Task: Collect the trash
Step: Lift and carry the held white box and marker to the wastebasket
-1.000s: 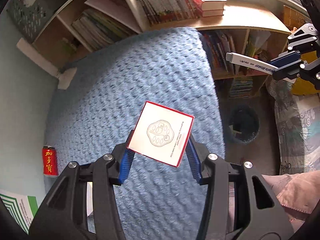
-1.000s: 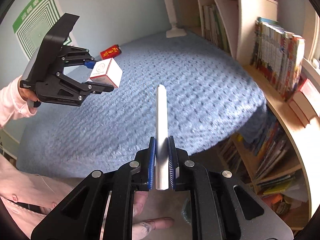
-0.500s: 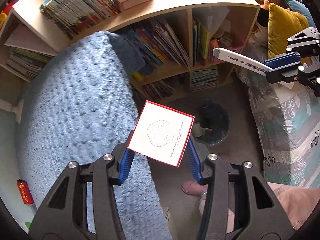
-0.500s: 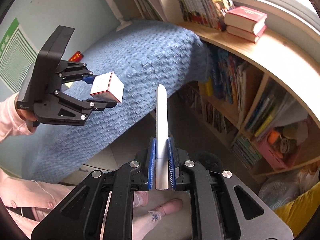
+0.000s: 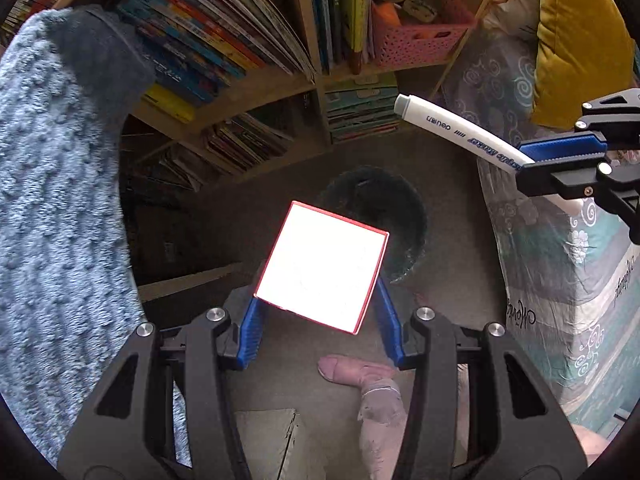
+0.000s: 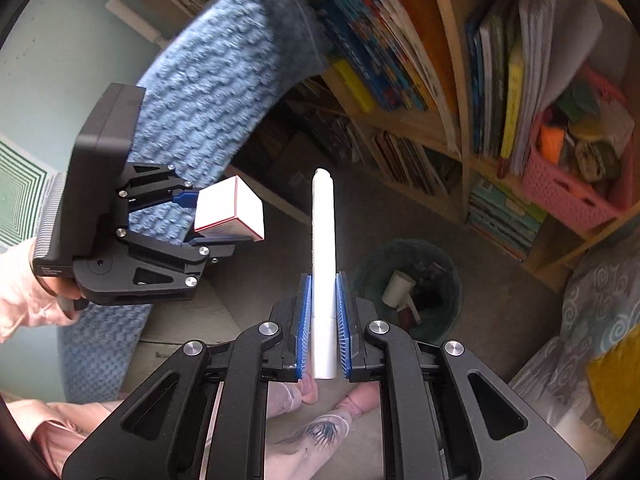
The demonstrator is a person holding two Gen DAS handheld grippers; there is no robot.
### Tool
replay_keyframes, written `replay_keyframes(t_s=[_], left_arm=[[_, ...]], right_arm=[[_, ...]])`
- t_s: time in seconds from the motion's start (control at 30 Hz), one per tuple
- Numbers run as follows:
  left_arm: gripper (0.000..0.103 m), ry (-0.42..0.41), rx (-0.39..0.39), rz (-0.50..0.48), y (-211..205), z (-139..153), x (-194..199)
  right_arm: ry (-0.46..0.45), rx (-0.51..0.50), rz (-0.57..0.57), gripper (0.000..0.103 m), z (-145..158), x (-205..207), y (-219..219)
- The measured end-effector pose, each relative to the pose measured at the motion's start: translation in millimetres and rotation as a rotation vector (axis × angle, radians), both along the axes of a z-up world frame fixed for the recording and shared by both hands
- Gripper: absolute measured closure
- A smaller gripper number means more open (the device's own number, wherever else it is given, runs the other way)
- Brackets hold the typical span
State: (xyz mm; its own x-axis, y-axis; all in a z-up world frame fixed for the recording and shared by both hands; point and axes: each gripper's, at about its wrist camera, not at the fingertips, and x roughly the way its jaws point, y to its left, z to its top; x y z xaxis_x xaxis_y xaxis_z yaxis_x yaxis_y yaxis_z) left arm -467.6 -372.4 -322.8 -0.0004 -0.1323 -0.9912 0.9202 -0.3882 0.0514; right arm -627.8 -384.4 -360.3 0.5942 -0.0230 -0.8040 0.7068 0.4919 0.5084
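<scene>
Bookshelf (image 5: 248, 40) corner, dark bin (image 6: 412, 280) on floor: carrying stage, left gripper (image 5: 320, 320) clamped on box (image 5: 322, 266), right gripper (image 6: 323, 324) on marker (image 6: 323, 248); next, centre over bin, then release.

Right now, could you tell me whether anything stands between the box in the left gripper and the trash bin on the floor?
Nothing visible does. The left gripper holds the box above the floor, with the trash bin open-topped below and beyond it; only bare carpet lies between. The marker in the right gripper is off to the side.
</scene>
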Motion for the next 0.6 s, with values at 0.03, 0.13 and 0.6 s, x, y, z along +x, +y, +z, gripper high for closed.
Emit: replay_keyframes(t_s=[0.03, 0.13, 0.6], left_arm=[[0.058, 0.0, 0.011, 0.0, -0.7, -7.5, -2.7], [0.058, 0.004, 0.031, -0.001, -2.7, -32.3, -10.4], [0.058, 0.029, 0.146, -0.024, -12.7, -108.8, -36.4]], right_arm=[[0.004, 0.011, -0.01, 0.09, -11.0, -2.0, 0.4], [0.013, 0.047, -0.047, 0.09, -38.9, -6.4, 0.4], [0.038, 0.127, -0.144, 0.09, -107.7, -13.9, 0.5]])
